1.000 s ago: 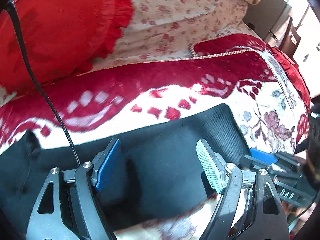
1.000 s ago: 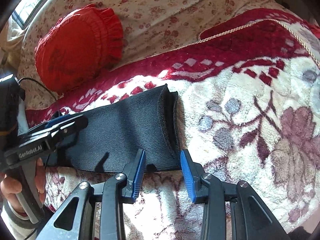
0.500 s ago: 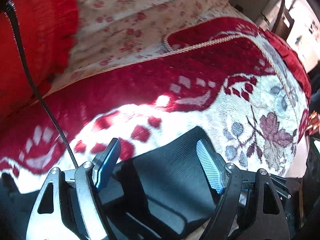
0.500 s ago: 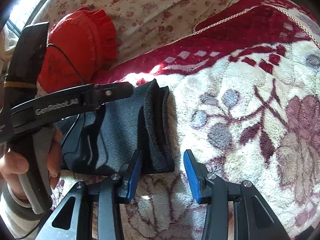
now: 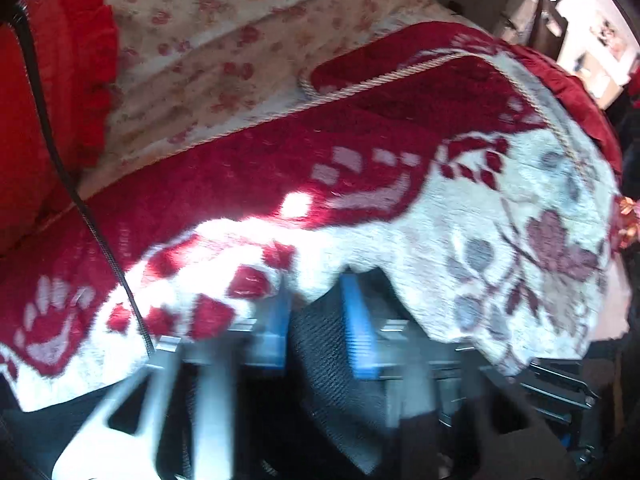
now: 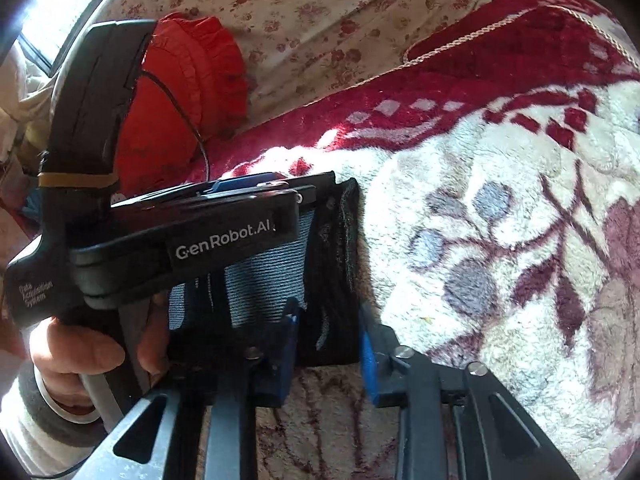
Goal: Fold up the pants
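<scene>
The black knit pants (image 6: 336, 264) lie folded on a red and cream floral blanket (image 6: 500, 208). My left gripper (image 6: 308, 190) comes in from the left over the pants, its jaws nearly together on a raised fold of the black fabric (image 5: 324, 344). In the left wrist view the left gripper (image 5: 316, 320) is motion-blurred, with fabric between its blue pads (image 5: 358, 328). My right gripper (image 6: 330, 350) is at the near edge of the pants; its blue pads (image 6: 368, 360) stand apart on either side of the hem, not closed on it.
A red ruffled cushion (image 6: 188, 100) leans at the back left against a floral sofa cover (image 6: 340, 12). A black cable (image 5: 72, 184) runs across the left wrist view. The blanket (image 5: 500, 240) stretches to the right, with a cord trim (image 6: 480, 32) along its red border.
My left gripper has swung right over the pants, carrying a fold of fabric, and its jaws have narrowed onto it. The visible pants are shorter. My right gripper has stayed at the hem.
</scene>
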The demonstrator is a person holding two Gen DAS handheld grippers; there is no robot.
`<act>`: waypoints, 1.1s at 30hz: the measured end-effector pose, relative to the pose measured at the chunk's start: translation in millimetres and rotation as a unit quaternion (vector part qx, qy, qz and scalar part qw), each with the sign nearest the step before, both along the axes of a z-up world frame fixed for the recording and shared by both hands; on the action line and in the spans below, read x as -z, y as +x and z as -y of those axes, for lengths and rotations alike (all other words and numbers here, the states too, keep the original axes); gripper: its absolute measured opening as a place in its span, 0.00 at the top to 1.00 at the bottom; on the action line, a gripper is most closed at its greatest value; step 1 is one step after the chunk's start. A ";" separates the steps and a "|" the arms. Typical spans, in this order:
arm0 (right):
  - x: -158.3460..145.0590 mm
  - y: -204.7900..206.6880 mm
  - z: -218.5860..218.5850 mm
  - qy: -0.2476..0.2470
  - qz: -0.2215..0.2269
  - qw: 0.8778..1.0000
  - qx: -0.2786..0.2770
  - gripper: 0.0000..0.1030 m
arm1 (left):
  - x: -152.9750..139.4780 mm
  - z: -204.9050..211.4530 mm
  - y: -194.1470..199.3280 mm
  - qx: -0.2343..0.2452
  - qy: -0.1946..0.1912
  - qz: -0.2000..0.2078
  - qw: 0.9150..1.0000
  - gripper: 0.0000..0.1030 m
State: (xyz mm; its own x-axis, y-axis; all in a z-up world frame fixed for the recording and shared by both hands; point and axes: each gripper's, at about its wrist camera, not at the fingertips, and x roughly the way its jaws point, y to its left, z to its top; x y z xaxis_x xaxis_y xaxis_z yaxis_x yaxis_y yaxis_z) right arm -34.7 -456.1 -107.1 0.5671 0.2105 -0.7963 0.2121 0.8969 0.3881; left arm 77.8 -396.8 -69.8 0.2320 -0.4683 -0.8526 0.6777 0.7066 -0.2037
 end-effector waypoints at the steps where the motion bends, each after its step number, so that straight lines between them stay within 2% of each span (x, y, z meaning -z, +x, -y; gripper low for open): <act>1: -0.5 0.7 -1.4 -0.005 0.000 1.000 0.000 0.84 | 0.1 -0.9 -0.4 -0.001 -0.002 0.002 1.000 0.84; 6: -14.5 -3.0 -9.6 -0.031 0.015 0.999 -0.002 0.88 | -9.3 -14.5 -2.4 -0.010 -0.021 0.000 1.000 0.90; 12: -55.4 -11.5 -24.4 -0.030 0.063 0.997 -0.012 0.89 | -46.6 -52.7 1.6 -0.031 -0.067 0.007 0.997 0.90; 15: -77.4 -10.1 -40.0 -0.030 0.086 0.995 -0.031 0.89 | -64.7 -79.7 8.5 -0.052 -0.089 0.006 0.995 0.90; 21: -102.3 7.1 -90.1 -0.032 0.110 0.990 -0.085 0.90 | -83.4 -139.0 14.6 -0.088 -0.104 0.015 0.991 0.90; 25: -105.6 23.7 -130.0 -0.030 0.113 0.984 -0.132 0.90 | -80.5 -191.4 26.3 -0.126 -0.114 -0.010 0.985 0.89; 29: -96.4 38.4 -168.1 -0.018 0.108 0.979 -0.172 0.90 | -78.8 -243.9 29.7 -0.166 -0.099 -0.001 0.981 0.85; 33: -82.7 56.3 -205.1 -0.009 0.098 0.973 -0.208 0.90 | -73.2 -306.6 32.6 -0.224 -0.097 -0.006 0.970 0.85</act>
State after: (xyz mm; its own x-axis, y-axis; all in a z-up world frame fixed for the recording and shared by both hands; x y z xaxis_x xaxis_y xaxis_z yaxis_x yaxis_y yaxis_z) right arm 21.6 -251.0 -24.4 0.5772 0.4416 -0.6868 -0.2479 0.8962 0.3679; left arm 110.5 -90.2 3.4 0.4403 -0.4742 -0.7624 0.3089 0.8773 -0.3673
